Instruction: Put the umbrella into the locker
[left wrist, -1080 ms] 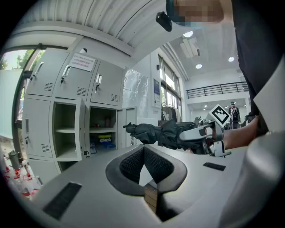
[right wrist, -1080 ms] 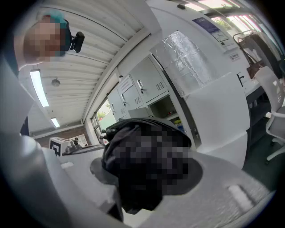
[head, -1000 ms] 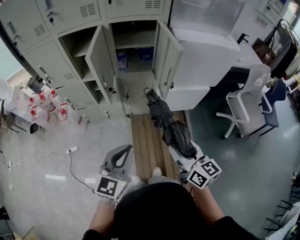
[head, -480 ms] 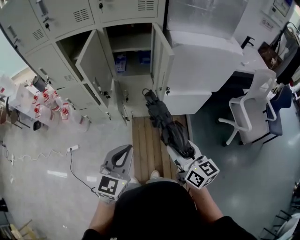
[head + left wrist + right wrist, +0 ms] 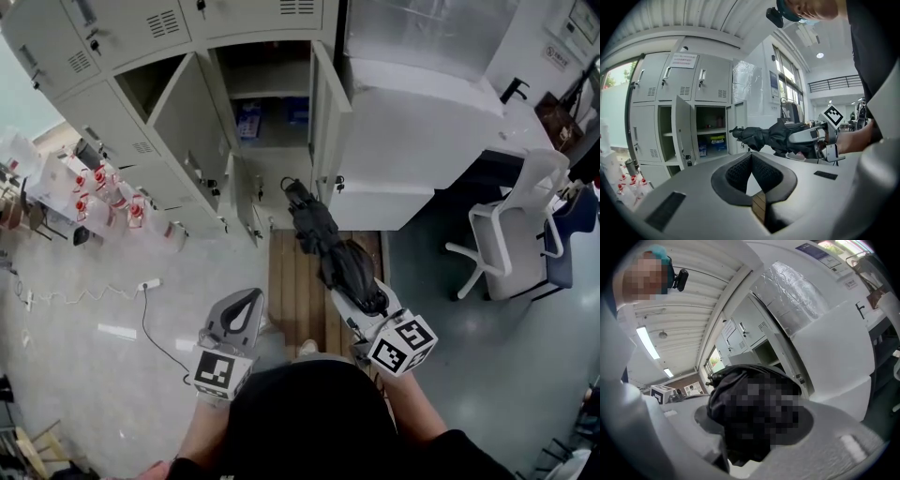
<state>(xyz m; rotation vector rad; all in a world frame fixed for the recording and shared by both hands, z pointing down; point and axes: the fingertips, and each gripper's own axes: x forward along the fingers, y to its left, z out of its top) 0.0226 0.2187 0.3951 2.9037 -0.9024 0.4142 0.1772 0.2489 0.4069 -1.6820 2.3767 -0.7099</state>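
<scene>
Plainly, the right tongs (image 5: 362,300) are pinching the folded black umbrella (image 5: 321,232) near its thick end, their two jaws pressed against the cloth on either side (image 5: 754,418). The umbrella (image 5: 736,380) sticks out ahead of them, roughly level, with its thin end pointing at the open locker (image 5: 192,131); that end looks to be just short of the opening, not inside. The left tongs (image 5: 253,294) are off to the side, apart from the umbrella, with their jaws pressed together at the tips and nothing between them (image 5: 751,155). Both tongs are held out in front of the person, over a strip of wooden boards (image 5: 298,281) on the floor that runs up to the locker. The locker's doors stand wide open, and blue and white boxes (image 5: 246,120) sit on a shelf inside. A big white cabinet (image 5: 422,141) is beside the locker on the right, with a white chair (image 5: 520,225) beyond it. Bottles with red caps (image 5: 98,192) stand on the floor at the left.
</scene>
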